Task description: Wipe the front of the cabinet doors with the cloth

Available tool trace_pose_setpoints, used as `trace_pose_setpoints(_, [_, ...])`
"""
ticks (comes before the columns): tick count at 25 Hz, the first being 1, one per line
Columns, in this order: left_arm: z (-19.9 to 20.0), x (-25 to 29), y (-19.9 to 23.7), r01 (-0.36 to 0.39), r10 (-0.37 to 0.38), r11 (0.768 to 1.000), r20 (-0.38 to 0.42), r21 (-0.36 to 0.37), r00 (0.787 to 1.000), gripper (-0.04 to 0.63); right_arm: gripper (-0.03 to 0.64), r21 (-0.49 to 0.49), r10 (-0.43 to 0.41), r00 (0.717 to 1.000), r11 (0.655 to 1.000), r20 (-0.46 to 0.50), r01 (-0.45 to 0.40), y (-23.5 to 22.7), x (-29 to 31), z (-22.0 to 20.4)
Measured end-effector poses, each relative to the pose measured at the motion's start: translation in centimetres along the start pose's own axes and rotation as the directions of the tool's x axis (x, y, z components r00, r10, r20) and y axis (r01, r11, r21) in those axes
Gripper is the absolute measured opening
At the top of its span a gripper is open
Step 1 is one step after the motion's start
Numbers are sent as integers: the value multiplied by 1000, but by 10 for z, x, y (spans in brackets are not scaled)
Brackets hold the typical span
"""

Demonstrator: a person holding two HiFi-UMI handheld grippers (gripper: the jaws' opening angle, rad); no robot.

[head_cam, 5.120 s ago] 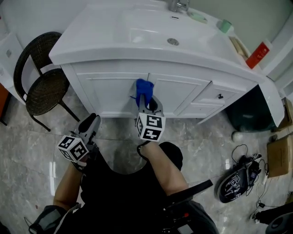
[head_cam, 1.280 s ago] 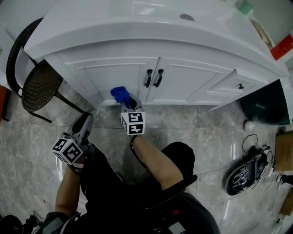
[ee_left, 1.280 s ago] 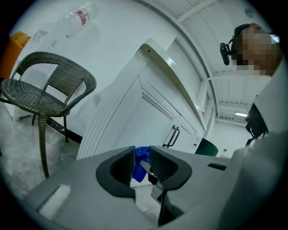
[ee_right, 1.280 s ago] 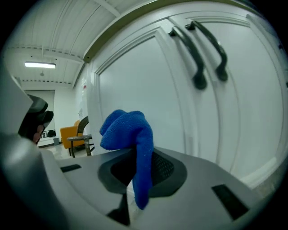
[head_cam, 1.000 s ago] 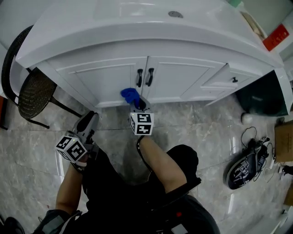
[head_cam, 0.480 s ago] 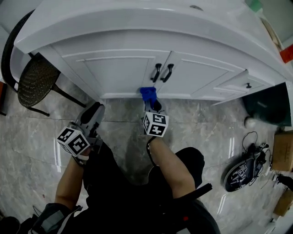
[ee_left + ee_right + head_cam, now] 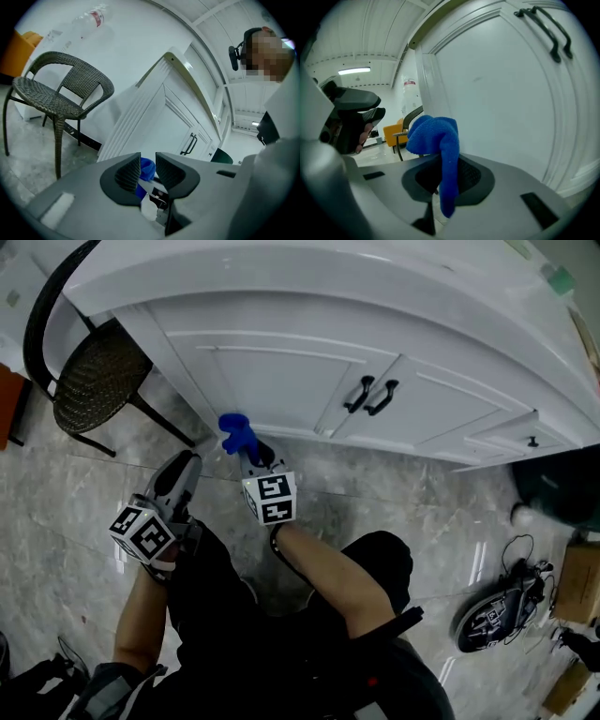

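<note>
The white cabinet's left door [image 7: 272,381] and its black handles [image 7: 370,396] fill the top of the head view. My right gripper [image 7: 247,450] is shut on a blue cloth [image 7: 234,432], held at the left door's lower left corner. In the right gripper view the cloth [image 7: 436,133] droops between the jaws of the right gripper [image 7: 447,180], close to the door panel [image 7: 501,93]; I cannot tell whether it touches. My left gripper [image 7: 186,465] hangs low by the person's knee. In its own view the left gripper [image 7: 148,161] is empty, its jaws a narrow gap apart.
A black wicker chair [image 7: 94,381] stands left of the cabinet, close to the cloth. A dark bin [image 7: 562,493], a black bag with cables [image 7: 492,610] and a cardboard box [image 7: 581,577] lie at the right. The floor is grey marble tile [image 7: 394,502].
The right gripper has carried the cloth left along the bottom of the doors, from under the handles to the left door's lower left corner. The left gripper has barely moved.
</note>
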State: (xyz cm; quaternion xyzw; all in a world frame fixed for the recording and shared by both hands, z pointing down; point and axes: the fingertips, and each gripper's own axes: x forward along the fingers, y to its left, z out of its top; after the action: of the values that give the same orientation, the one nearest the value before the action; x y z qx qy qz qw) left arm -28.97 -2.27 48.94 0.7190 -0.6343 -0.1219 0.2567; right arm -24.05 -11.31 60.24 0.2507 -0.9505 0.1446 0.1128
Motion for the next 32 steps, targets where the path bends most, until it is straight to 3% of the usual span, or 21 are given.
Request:
trace_pose_setpoints(7, [14,-44,2,-95,94,995,24,21,995,98,52,-14,51,998,999,-43,-51,32,49,-14])
trace_pose_setpoints(13, [14,-58,11,-128,127,992,28,14,991,98,52,-50,-6,998,999,-64,3,11,63,-19])
trace_pose_setpoints(20, [7,-16,-11,-21,21,998,-4,65,1000,98,52,-40,-168,983,985,-79,165,-63,22,-29])
trace_pose_setpoints(24, [-5,9,-31,34,-32,998,-36,58,999,98,52,-49,-248,965,968,-87,245,-101,-6,-39])
trace_pose_setpoints(32, [-18,40,-52,116,-111,992,-75,58,991,98,52,44,-458,881,884,-114,465,-187,-83,-61])
